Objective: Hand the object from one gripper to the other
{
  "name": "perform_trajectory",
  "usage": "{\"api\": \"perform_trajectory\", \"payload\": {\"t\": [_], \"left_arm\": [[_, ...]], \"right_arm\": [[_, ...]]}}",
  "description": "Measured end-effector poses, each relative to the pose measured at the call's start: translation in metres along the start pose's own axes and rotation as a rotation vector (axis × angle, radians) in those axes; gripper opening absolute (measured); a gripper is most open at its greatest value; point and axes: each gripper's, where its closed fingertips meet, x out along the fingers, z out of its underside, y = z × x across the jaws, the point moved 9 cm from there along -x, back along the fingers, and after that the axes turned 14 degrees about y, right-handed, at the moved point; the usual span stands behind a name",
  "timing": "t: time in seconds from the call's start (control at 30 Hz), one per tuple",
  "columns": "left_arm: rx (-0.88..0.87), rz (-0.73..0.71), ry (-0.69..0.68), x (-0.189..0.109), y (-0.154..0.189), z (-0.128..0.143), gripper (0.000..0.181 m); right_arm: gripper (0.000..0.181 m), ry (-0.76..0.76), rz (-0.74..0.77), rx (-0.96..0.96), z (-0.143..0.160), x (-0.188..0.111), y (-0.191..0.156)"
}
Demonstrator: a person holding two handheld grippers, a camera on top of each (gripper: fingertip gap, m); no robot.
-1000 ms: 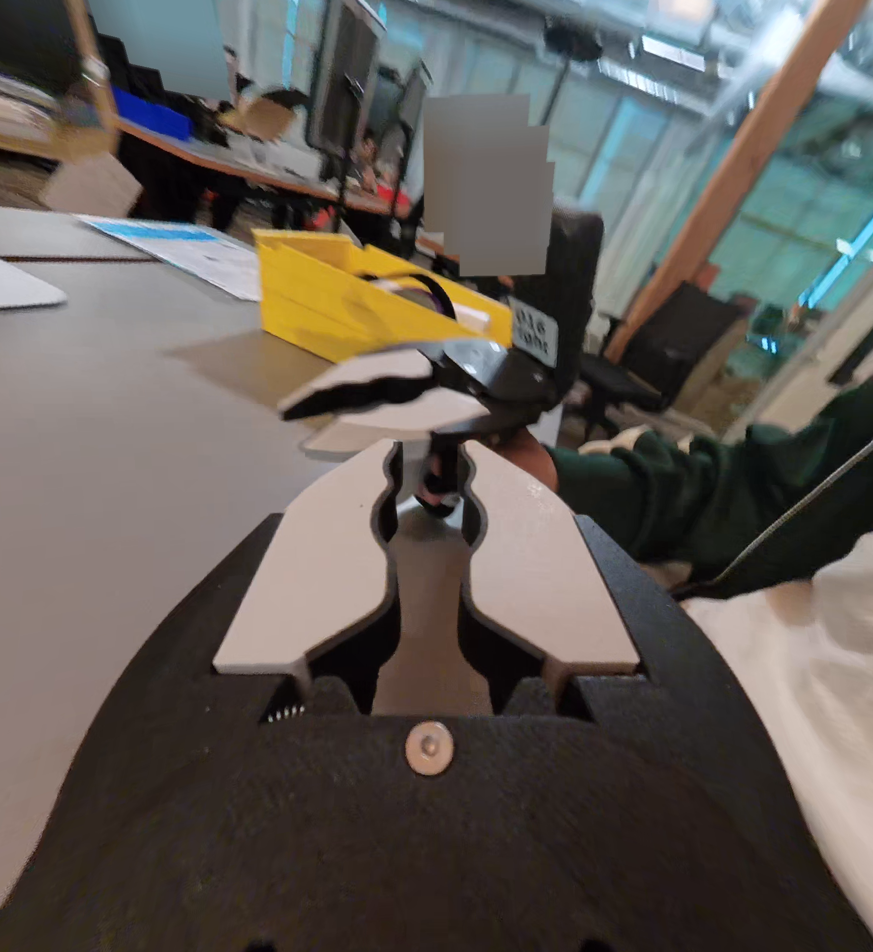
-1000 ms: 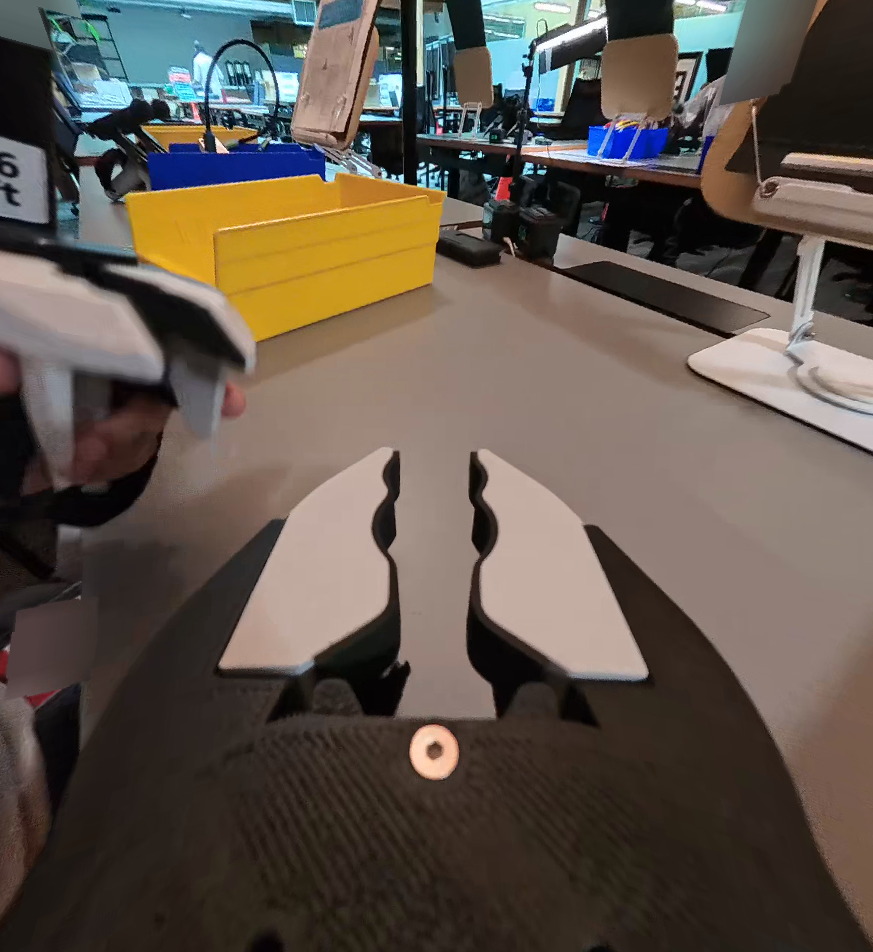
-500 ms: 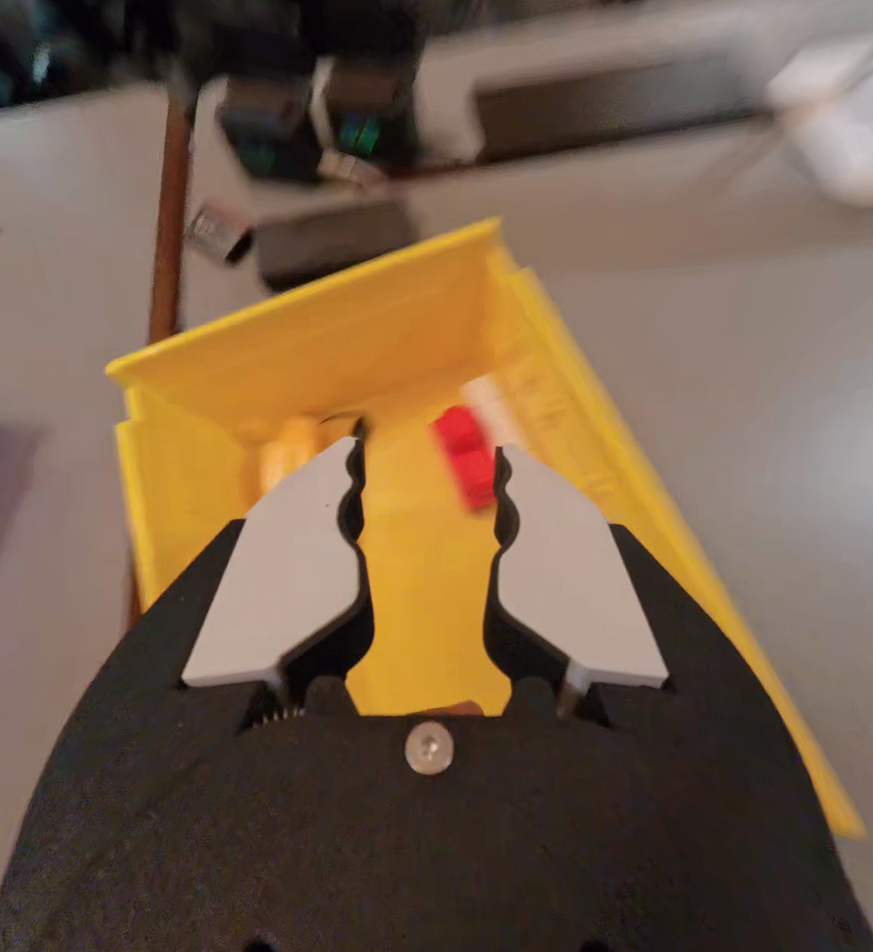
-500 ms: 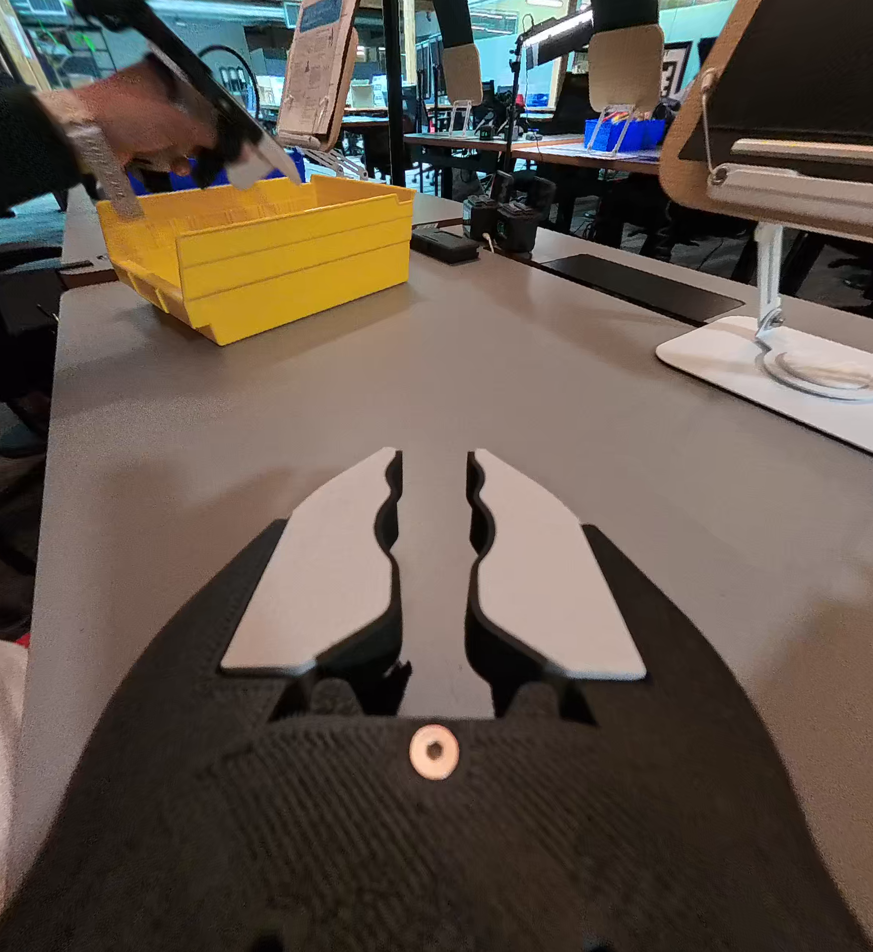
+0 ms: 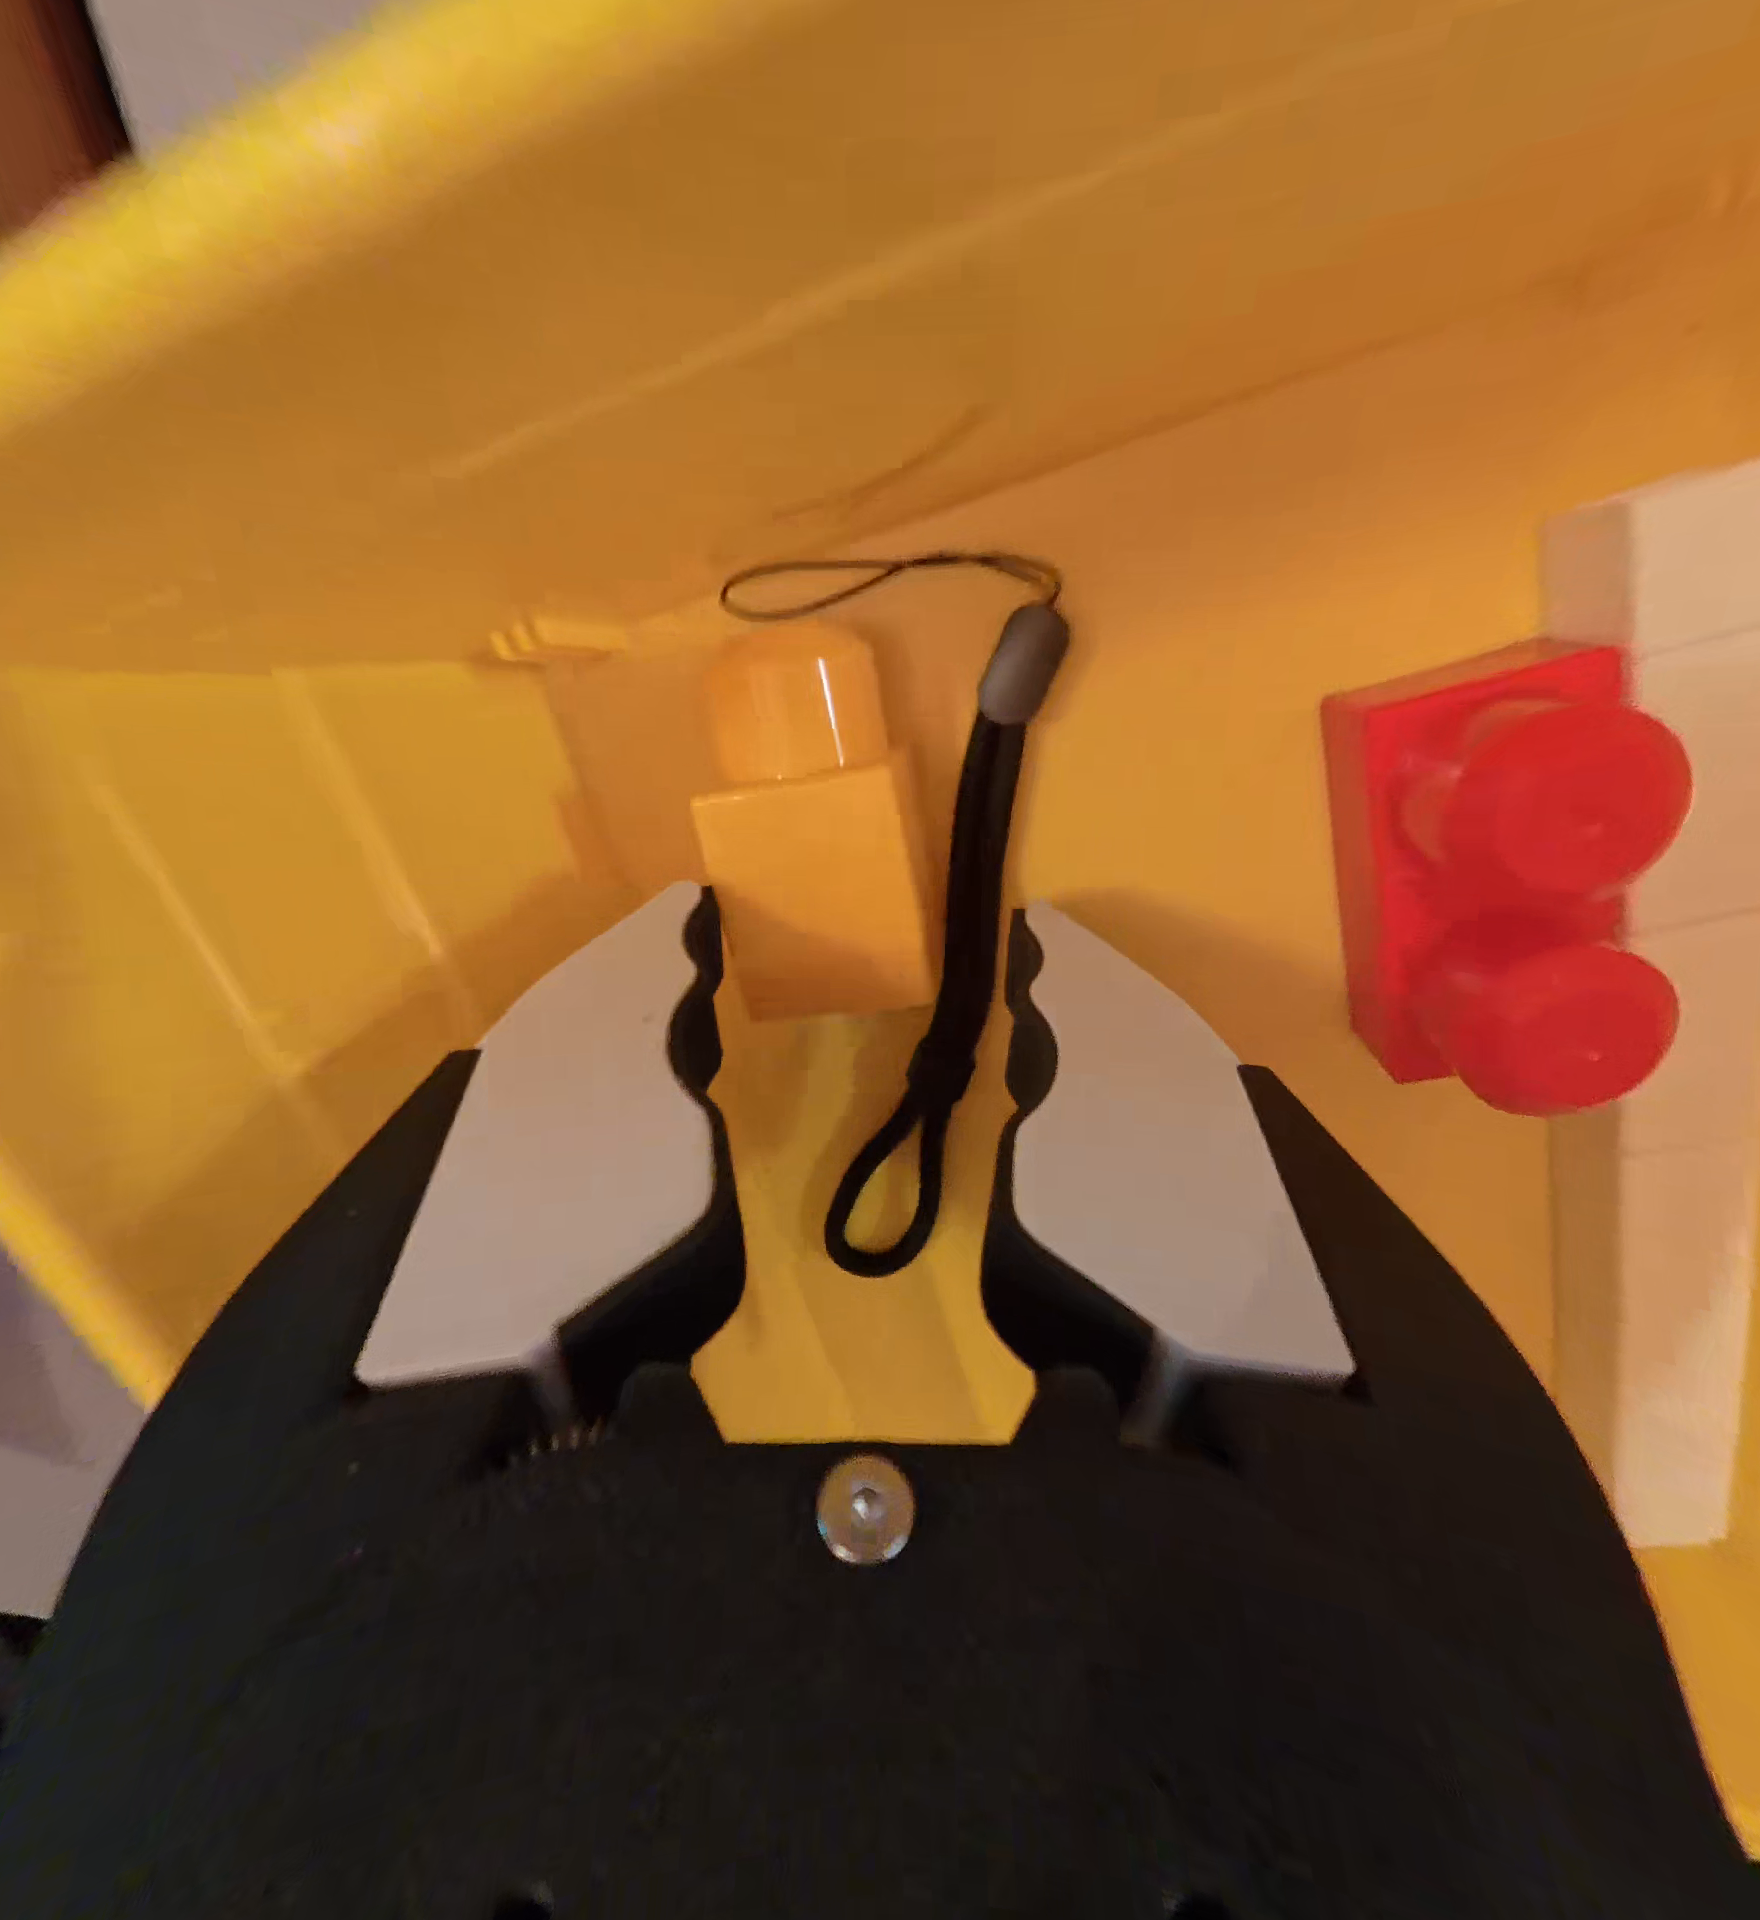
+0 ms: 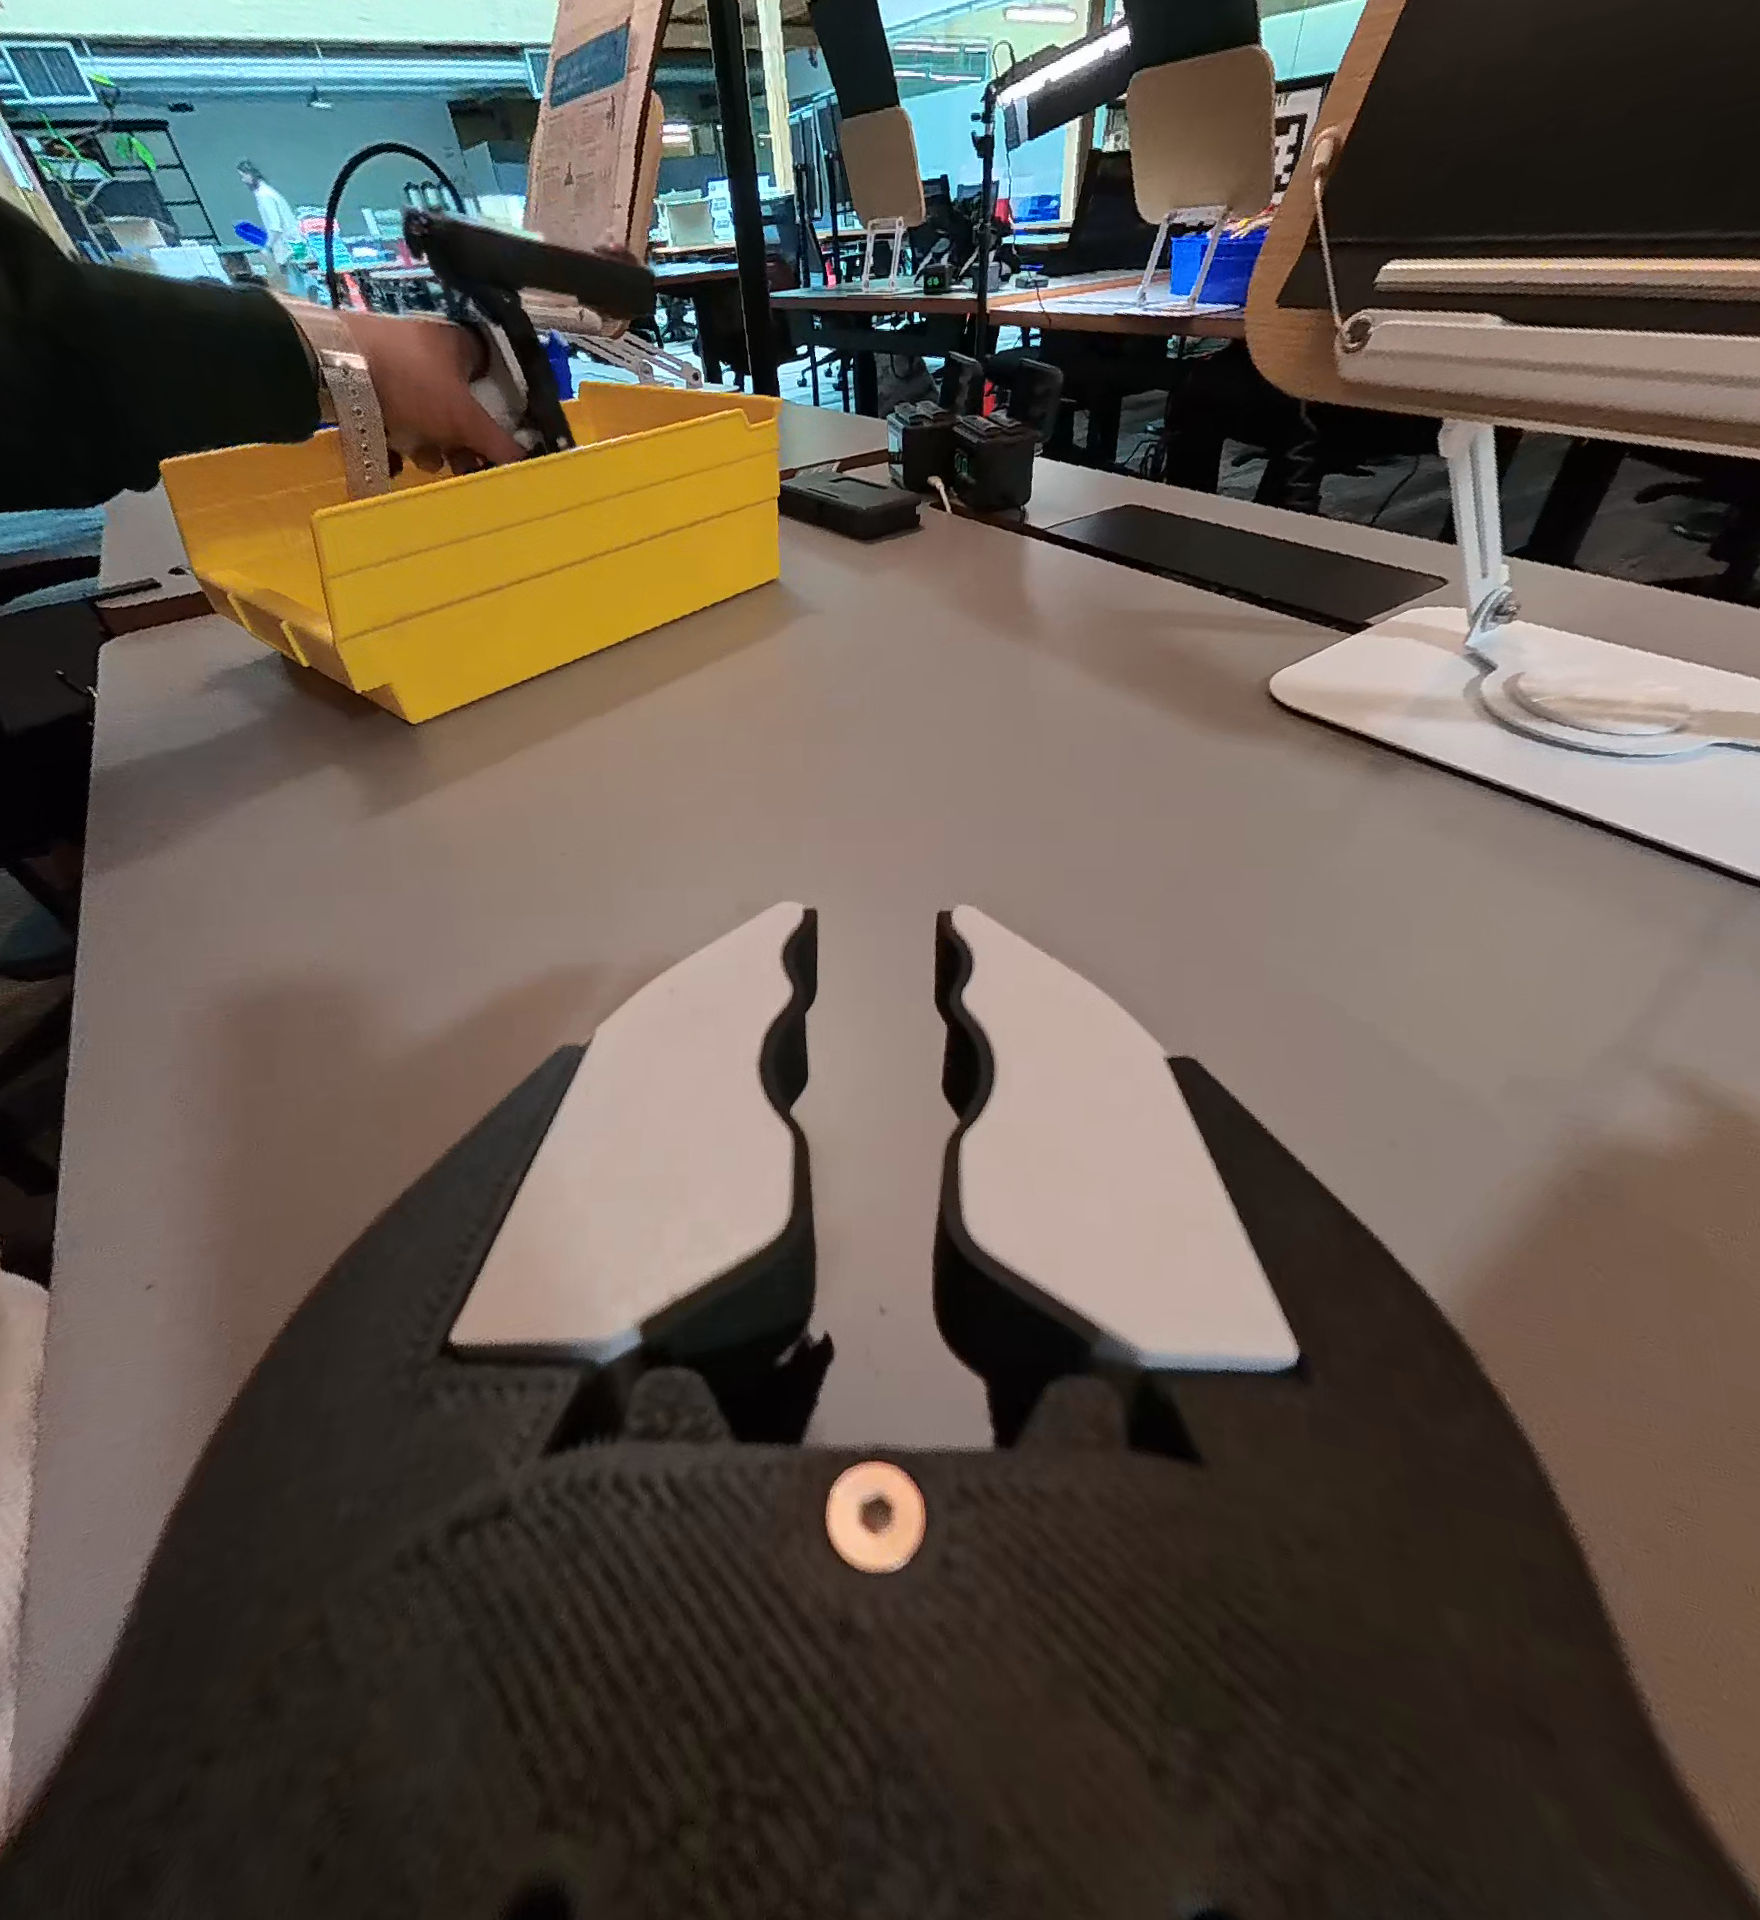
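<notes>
Yellow bin [image 5: 959, 312]: red brick [image 5: 1499, 883], white block [image 5: 1707, 1039] beside.

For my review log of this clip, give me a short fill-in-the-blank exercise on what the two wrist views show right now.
1. The left hand-held gripper reaches into a bin coloured ____.
2. Between its open fingers lie a yellow block and a black ____.
3. The two-stud block to the right of them is ____.
4. The right hand-held gripper hangs over the grey table, open and holding ____.

Missing words: yellow; strap; red; nothing
</notes>
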Motion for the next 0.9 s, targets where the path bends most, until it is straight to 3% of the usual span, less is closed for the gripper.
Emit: {"api": "perform_trajectory", "payload": {"t": [0.03,0.1,0.23,0.33,0.47,0.63,0.73,0.9], "left_arm": [[0.004,0.007,-0.015,0.002,0.001,0.003,0.049],[-0.004,0.024,0.008,0.002,0.002,0.006,0.039],[-0.014,0.02,0.117,-0.02,0.004,0.004,0.037],[-0.03,0.083,0.321,-0.063,0.018,-0.004,0.037],[0.007,0.187,0.621,-0.127,0.07,-0.007,0.036],[0.02,0.13,0.649,-0.123,0.09,0.004,0.037],[-0.06,0.157,0.676,-0.119,0.08,0.017,0.037],[-0.135,0.121,0.572,-0.112,0.049,0.045,0.036]], "right_arm": [[0.022,0.001,-0.002,0.001,0.0,0.0,0.0],[0.022,0.006,-0.003,0.002,0.0,-0.001,0.0],[0.021,0.015,-0.006,0.022,-0.002,-0.002,-0.001],[0.021,0.038,-0.001,0.053,-0.009,0.001,-0.001],[0.024,0.067,-0.039,0.123,-0.03,0.018,0.002],[0.025,0.122,-0.11,0.124,-0.048,0.03,-0.01],[0.024,0.112,-0.101,0.071,-0.039,0.023,-0.02],[0.023,0.054,-0.113,0.077,-0.018,0.014,-0.024]]}}
